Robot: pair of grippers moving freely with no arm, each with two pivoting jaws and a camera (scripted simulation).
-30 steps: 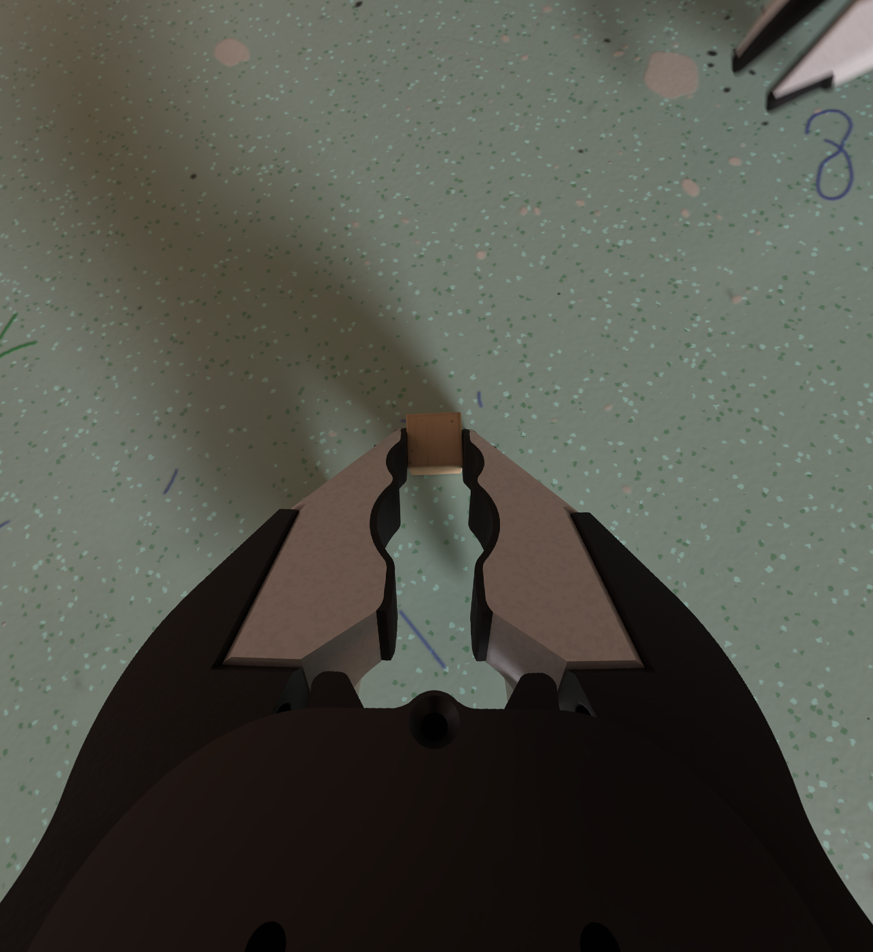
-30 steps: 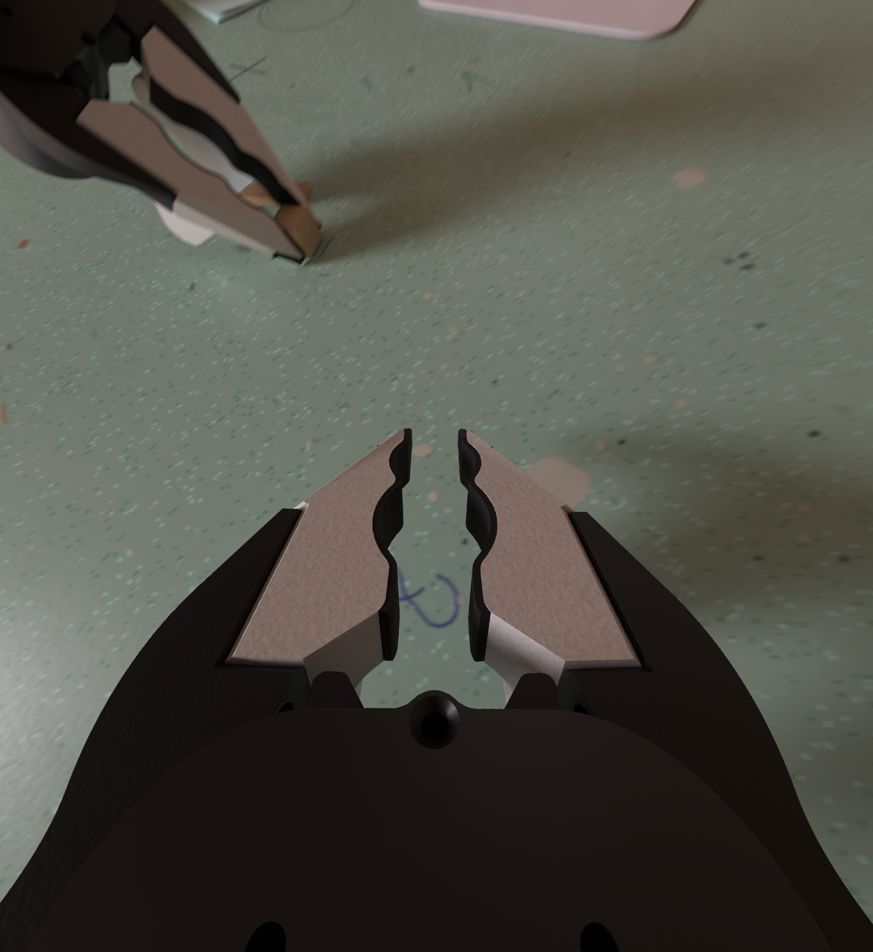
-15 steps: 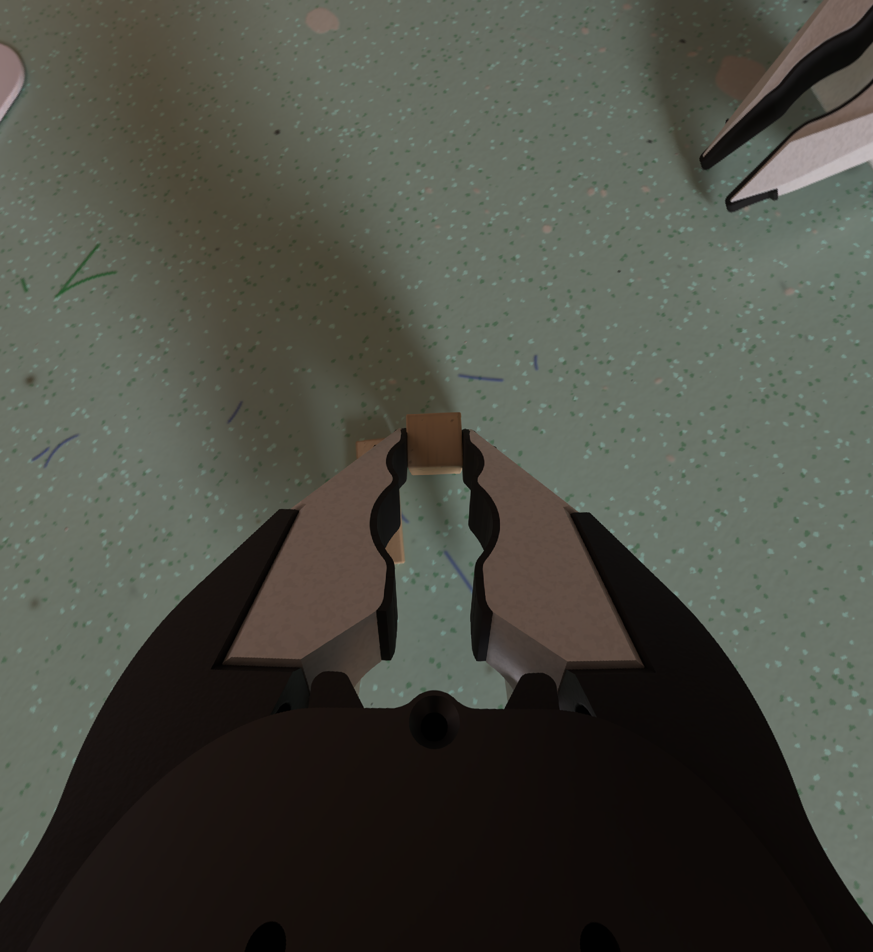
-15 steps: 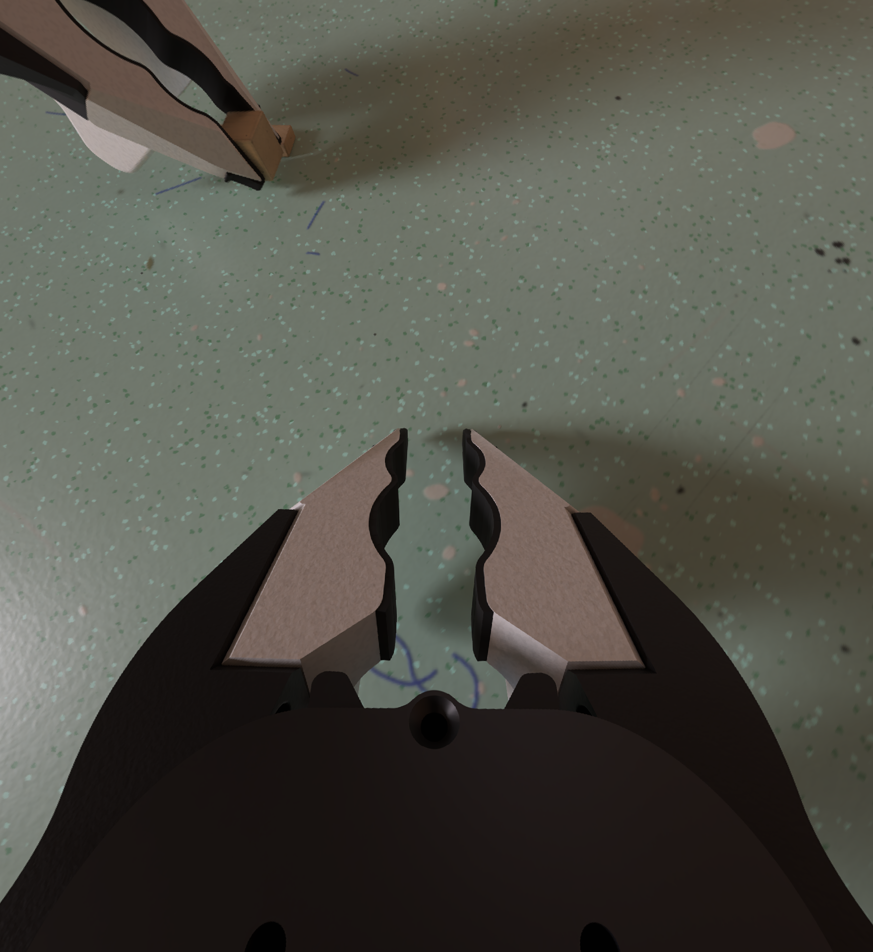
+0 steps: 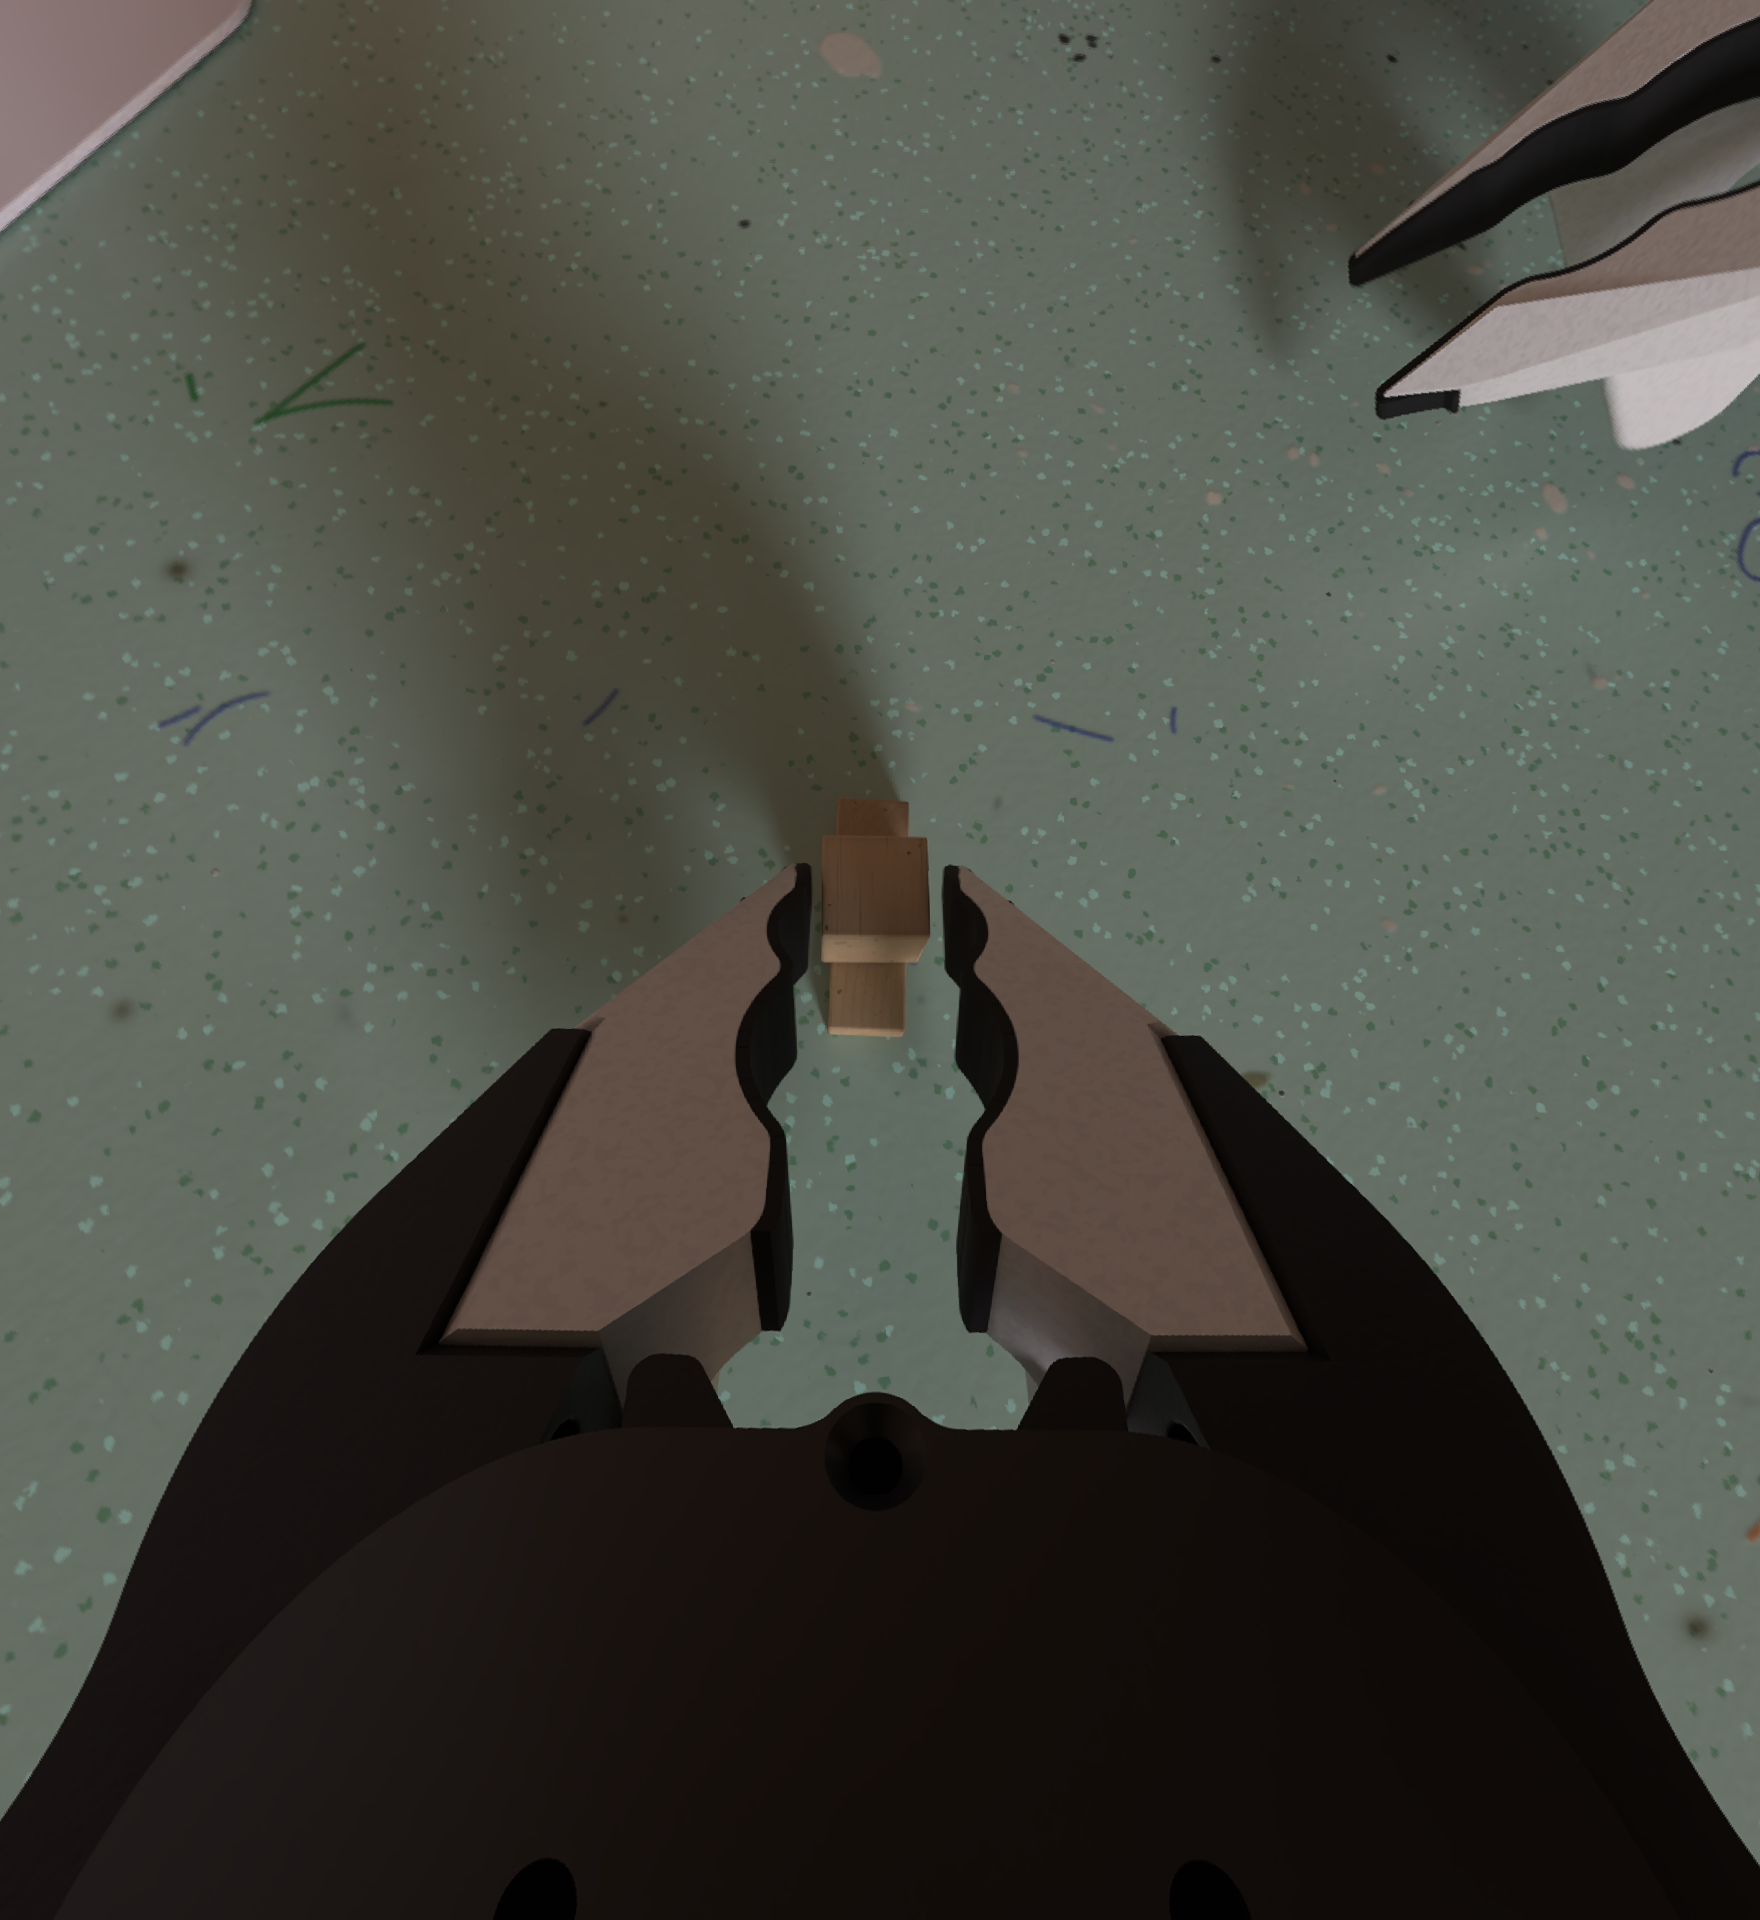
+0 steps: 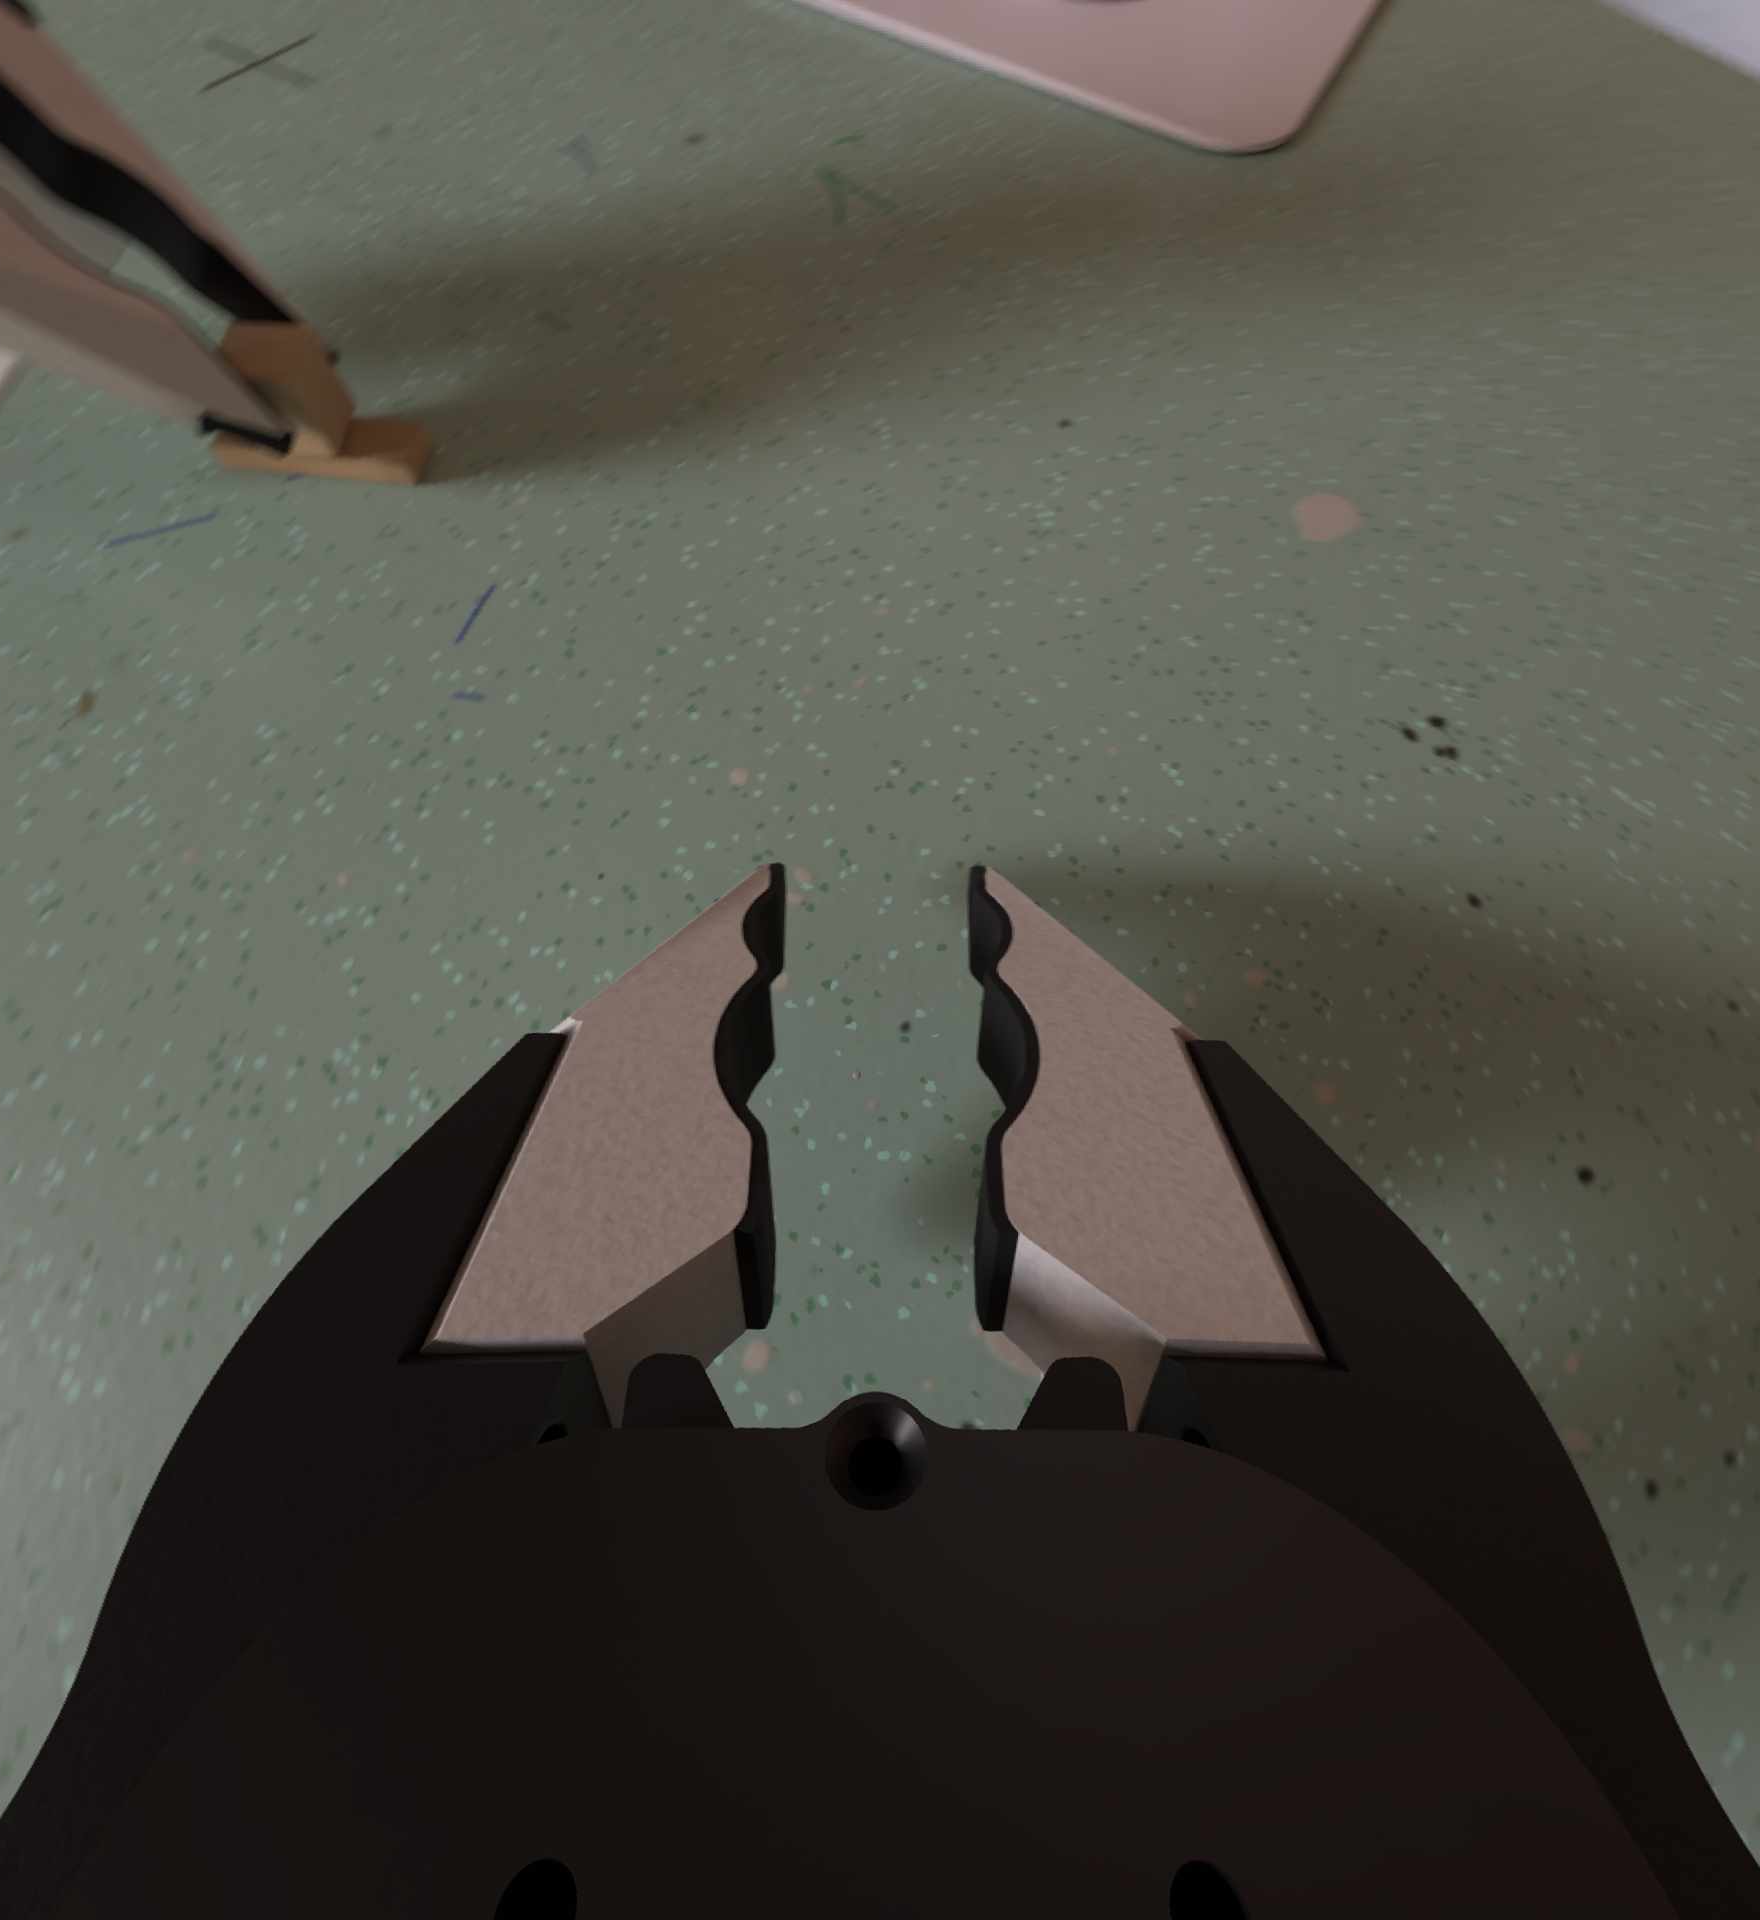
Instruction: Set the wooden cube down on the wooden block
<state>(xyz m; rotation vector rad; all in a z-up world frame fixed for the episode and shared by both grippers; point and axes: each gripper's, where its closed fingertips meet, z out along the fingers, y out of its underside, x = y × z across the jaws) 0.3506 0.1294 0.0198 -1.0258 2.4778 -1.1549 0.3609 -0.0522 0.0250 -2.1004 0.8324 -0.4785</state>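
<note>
The small wooden cube (image 5: 874, 899) rests on the flat wooden block (image 5: 863, 1000), which lies on the green speckled table. My left gripper (image 5: 876, 878) is open, with a narrow gap between each finger and the cube. The right wrist view shows the same stack at upper left: the cube (image 6: 289, 379) sits on the block (image 6: 382, 457) between the left gripper's fingers (image 6: 107, 312). My right gripper (image 6: 874, 883) is open and empty over bare table, well apart from the stack. It also shows in the left wrist view (image 5: 1372, 338) at upper right.
A pale pink flat pad lies at the table's far side, at the top left of the left wrist view (image 5: 45, 114) and at the top of the right wrist view (image 6: 1167, 62). Pen marks and paint spots dot the table.
My left gripper carried the cube over the block and opened, leaving the cube on the block. My right gripper has opened wider and shifted.
</note>
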